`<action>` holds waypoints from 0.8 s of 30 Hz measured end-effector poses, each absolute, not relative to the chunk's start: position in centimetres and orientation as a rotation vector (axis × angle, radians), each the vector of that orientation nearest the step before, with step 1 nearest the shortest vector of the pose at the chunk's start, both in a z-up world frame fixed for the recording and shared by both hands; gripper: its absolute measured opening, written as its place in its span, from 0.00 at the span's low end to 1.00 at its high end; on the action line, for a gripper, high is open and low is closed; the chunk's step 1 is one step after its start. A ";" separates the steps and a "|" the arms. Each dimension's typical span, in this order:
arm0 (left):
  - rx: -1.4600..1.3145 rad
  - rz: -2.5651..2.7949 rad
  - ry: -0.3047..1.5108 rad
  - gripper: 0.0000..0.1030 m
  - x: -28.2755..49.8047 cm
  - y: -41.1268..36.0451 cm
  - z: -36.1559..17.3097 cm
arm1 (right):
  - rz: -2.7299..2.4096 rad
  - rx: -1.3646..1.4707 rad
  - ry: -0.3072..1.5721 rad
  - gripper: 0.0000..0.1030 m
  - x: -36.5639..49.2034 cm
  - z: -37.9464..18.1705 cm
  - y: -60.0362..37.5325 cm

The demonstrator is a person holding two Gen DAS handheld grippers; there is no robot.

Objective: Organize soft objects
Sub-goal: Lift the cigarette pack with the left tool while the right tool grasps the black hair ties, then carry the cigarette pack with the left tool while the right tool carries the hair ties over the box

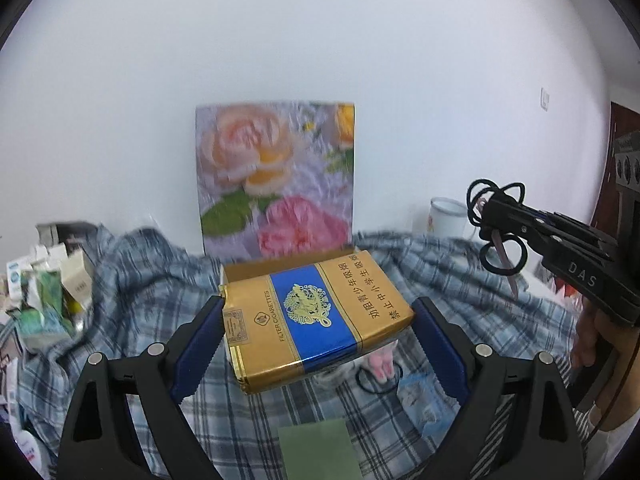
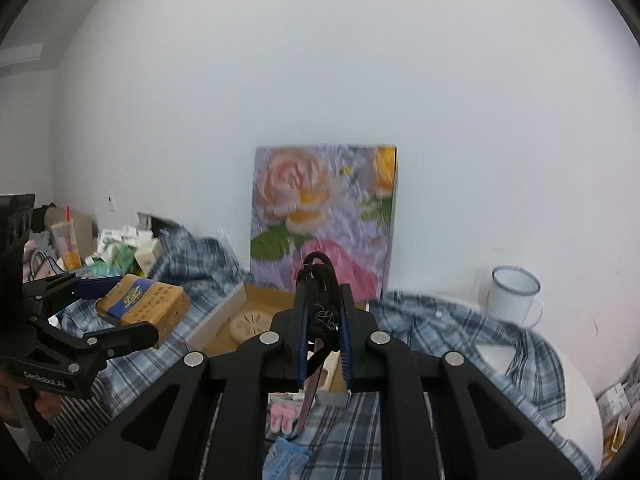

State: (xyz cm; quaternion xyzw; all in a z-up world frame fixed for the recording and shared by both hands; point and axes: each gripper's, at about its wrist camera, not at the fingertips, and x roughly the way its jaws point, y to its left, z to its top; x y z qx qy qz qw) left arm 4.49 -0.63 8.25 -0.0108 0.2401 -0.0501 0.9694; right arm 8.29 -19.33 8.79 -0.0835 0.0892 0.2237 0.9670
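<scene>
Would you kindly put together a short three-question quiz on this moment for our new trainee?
1. True or false: the left gripper holds a gold-and-blue cigarette pack.
2. What does the right gripper clamp? A) a mug B) black hair ties C) a sock
3. Fill in: the white enamel mug stands near the ____, right of the floral picture.

Key: 1 true; 2 B, the black hair ties; 3 wall.
</scene>
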 end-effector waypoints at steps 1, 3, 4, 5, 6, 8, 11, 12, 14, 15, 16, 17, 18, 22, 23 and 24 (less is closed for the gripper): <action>-0.022 -0.097 0.467 0.91 4.2 -0.5 9.0 | 0.455 -0.169 0.168 0.12 8.0 9.2 -19.2; -0.024 -0.094 0.440 0.91 3.9 -0.3 10.0 | 0.464 -0.170 0.141 0.12 7.3 10.3 -19.1; -0.023 -0.090 0.423 0.91 3.7 -0.2 10.7 | 0.467 -0.171 0.130 0.12 7.0 10.8 -19.0; -0.022 -0.087 0.411 0.91 3.6 -0.1 11.3 | 0.469 -0.172 0.118 0.12 6.7 11.2 -18.9; -0.021 -0.085 0.400 0.91 3.5 0.0 11.7 | 0.475 -0.172 0.104 0.12 6.4 11.8 -18.8; -0.021 -0.078 0.377 0.91 3.3 0.2 12.6 | 0.486 -0.169 0.078 0.12 5.9 12.7 -18.7; -0.015 -0.070 0.335 0.91 2.9 0.5 14.2 | 0.502 -0.172 0.039 0.12 5.1 14.2 -18.3; -0.012 -0.067 0.319 0.91 2.7 0.6 14.9 | 0.508 -0.173 0.026 0.12 4.9 14.6 -18.1; -0.008 -0.062 0.289 0.91 2.4 0.6 16.0 | 0.521 -0.177 0.003 0.12 4.5 15.6 -17.7; -0.005 -0.061 0.277 0.91 2.3 0.6 16.5 | 0.527 -0.180 -0.009 0.12 4.3 16.0 -17.5; -0.001 -0.058 0.268 0.91 2.3 0.6 17.0 | 0.533 -0.182 -0.020 0.12 4.2 16.4 -17.3; 0.002 -0.054 0.261 0.91 2.3 0.6 17.2 | 0.539 -0.183 -0.029 0.12 4.0 16.7 -17.1; 0.001 -0.046 0.248 0.91 2.3 0.7 17.7 | 0.545 -0.185 -0.039 0.12 3.8 17.0 -17.0; 0.010 -0.044 0.215 0.91 2.2 0.7 19.1 | 0.566 -0.187 -0.071 0.12 3.4 18.0 -16.5; 0.013 -0.045 0.211 0.91 2.1 0.7 19.1 | 0.570 -0.187 -0.077 0.12 3.4 18.2 -16.4; 0.015 -0.044 0.202 0.91 2.1 0.7 19.4 | 0.574 -0.185 -0.082 0.12 3.4 18.4 -16.3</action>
